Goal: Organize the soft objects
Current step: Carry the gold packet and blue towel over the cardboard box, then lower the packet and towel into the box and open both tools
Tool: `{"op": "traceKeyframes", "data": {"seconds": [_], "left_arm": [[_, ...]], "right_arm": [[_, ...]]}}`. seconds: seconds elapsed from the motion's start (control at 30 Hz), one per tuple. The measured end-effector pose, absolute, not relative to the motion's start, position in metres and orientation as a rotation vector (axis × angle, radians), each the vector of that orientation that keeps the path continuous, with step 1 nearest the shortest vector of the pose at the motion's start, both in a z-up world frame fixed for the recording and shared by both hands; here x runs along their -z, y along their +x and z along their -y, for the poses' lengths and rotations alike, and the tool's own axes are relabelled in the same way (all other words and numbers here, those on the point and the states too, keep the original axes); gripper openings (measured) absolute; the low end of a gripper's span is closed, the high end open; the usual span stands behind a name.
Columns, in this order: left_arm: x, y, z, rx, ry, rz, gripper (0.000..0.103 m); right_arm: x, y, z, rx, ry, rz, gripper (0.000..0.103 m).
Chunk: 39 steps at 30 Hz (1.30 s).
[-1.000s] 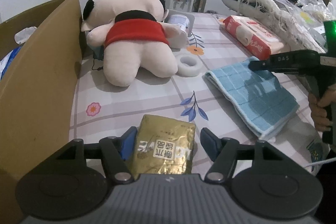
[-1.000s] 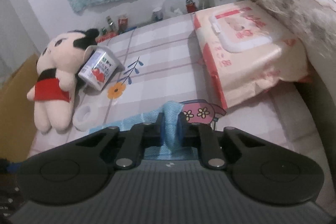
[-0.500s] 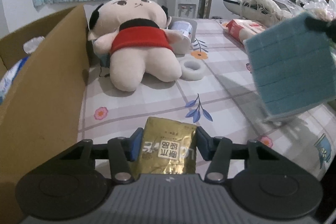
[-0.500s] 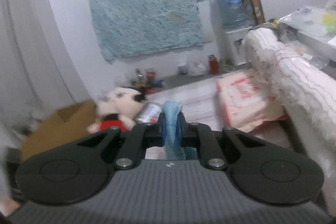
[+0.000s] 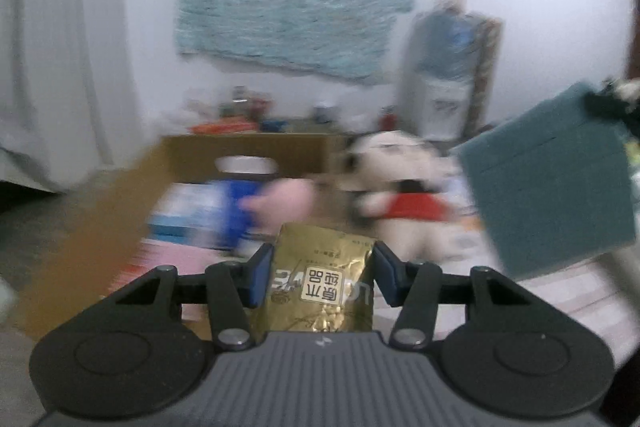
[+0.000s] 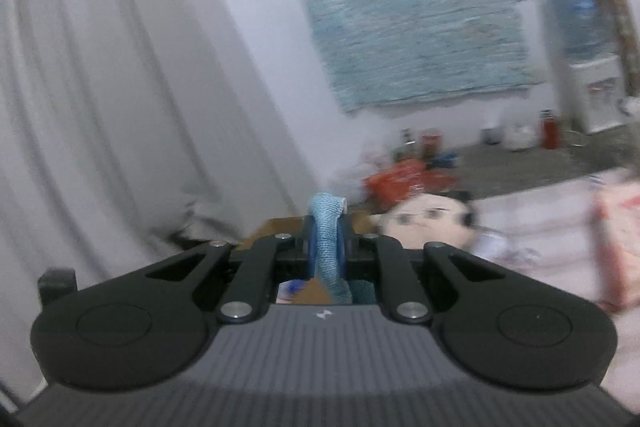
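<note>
Cardboard box (image 5: 248, 147) now ahead, no longer just alongside. Blue towel (image 5: 548, 183) lifted off the worktop, pinched by closed right gripper (image 6: 326, 247) fingers. Gold pouch (image 5: 320, 287) raised too, clamped by left gripper (image 5: 320, 273). Probably carrying both boxward.

Gold pouch and blue cloth both airborne!
Crinkled gold pouch (image 5: 320, 283) held upright; blue cloth (image 5: 548, 179) hanging flat, folded edge pinched (image 6: 328, 235).
</note>
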State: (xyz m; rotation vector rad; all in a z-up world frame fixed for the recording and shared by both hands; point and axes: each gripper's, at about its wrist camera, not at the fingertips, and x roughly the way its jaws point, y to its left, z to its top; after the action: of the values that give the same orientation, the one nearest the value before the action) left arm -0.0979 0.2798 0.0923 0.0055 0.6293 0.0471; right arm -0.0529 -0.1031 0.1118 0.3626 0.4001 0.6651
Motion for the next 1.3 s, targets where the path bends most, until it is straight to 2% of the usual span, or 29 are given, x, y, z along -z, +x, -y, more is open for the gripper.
{"op": "traceKeyframes", "data": {"seconds": [0.07,0.17,0.37,0.47,0.6,0.67,0.73,0.8,0.97,1.13,1.27,1.3], "left_arm": [[-0.097,-0.095,-0.311,-0.138,0.051,-0.655,0.054],[-0.086,-0.074,-0.36,-0.2,0.067,-0.792,0.054],[-0.024,-0.018,-0.43,-0.247,0.104,-1.155,0.054],[-0.005,-0.005,-0.442,-0.244,0.143,-1.251,0.055],[0.01,0.007,-0.434,-0.235,0.291,-1.294,0.061],[0.013,0.009,-0.427,-0.233,0.303,-1.318,0.075],[0.015,0.009,-0.422,-0.196,0.329,-1.341,0.078],[0.013,0.006,-0.422,-0.198,0.363,-1.332,0.058],[-0.01,-0.009,-0.446,-0.235,0.227,-1.286,0.045],[-0.039,-0.029,-0.467,-0.251,0.041,-1.173,0.042],[-0.058,-0.037,-0.474,-0.28,-0.046,-1.075,0.043],[-0.064,-0.04,-0.474,-0.288,-0.053,-1.047,0.046]], "right_arm": [[-0.123,-0.041,0.073,-0.727,0.352,-0.42,0.009],[-0.135,-0.025,0.025,-0.821,0.369,-0.466,0.009],[-0.134,-0.007,-0.069,-0.971,0.418,-0.609,0.009],[-0.123,-0.005,-0.111,-1.008,0.419,-0.694,0.01],[-0.095,0.007,-0.151,-0.999,0.467,-0.826,0.01],[-0.075,0.018,-0.164,-0.975,0.498,-0.899,0.01],[-0.058,0.021,-0.172,-0.939,0.506,-0.956,0.01],[-0.044,0.025,-0.185,-0.901,0.496,-1.001,0.01],[-0.02,0.033,-0.202,-0.834,0.385,-1.038,0.01],[-0.031,0.024,-0.203,-0.935,0.421,-1.074,0.01],[-0.043,0.02,-0.19,-1.017,0.621,-1.152,0.01],[-0.04,0.022,-0.187,-1.007,0.676,-1.181,0.01]]}}
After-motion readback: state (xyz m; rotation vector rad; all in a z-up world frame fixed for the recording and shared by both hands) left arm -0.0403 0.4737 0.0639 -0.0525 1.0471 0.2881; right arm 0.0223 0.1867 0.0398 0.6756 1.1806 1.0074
